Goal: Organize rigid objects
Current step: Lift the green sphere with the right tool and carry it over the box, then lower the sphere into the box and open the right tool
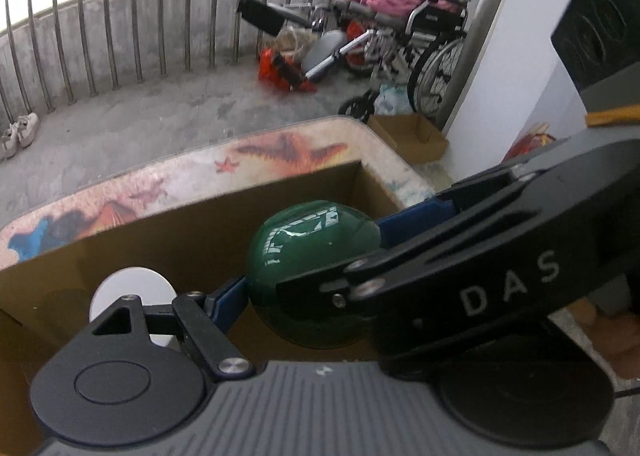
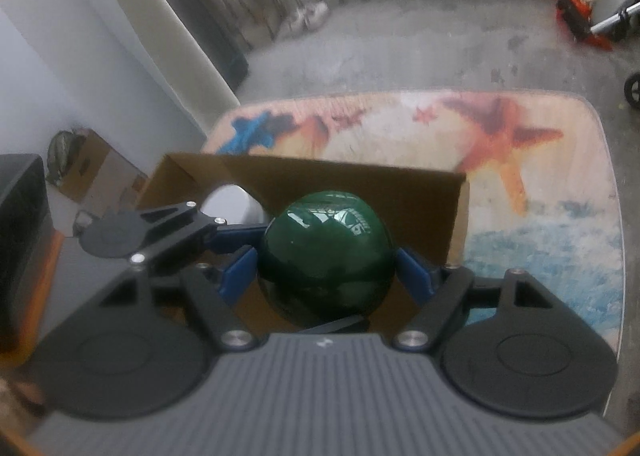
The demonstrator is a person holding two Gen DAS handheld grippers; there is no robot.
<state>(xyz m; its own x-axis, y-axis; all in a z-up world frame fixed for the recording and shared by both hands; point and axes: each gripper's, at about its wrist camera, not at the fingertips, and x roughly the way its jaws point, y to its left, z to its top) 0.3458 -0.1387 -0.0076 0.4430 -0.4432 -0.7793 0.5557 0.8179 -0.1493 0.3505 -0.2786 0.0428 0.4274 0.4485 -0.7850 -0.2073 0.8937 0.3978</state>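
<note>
A glossy dark green ball (image 1: 308,256) (image 2: 326,248) hangs over an open brown cardboard box (image 1: 180,232) (image 2: 424,192). My right gripper (image 2: 326,266) is shut on the ball, one blue pad on each side. My left gripper (image 1: 316,252) also has the ball between its blue pads, and its fingers (image 2: 236,234) reach the ball's left side in the right wrist view. The right gripper's black body crosses the left wrist view on the right. A white round object (image 1: 134,292) (image 2: 234,202) lies inside the box at the left.
The box stands on a low table with a starfish print (image 1: 280,152) (image 2: 500,136). Beyond it are a concrete floor, a metal railing (image 1: 120,16), a wheelchair (image 1: 408,28), shoes (image 1: 20,132) and a small cardboard box (image 1: 412,132) by a white wall.
</note>
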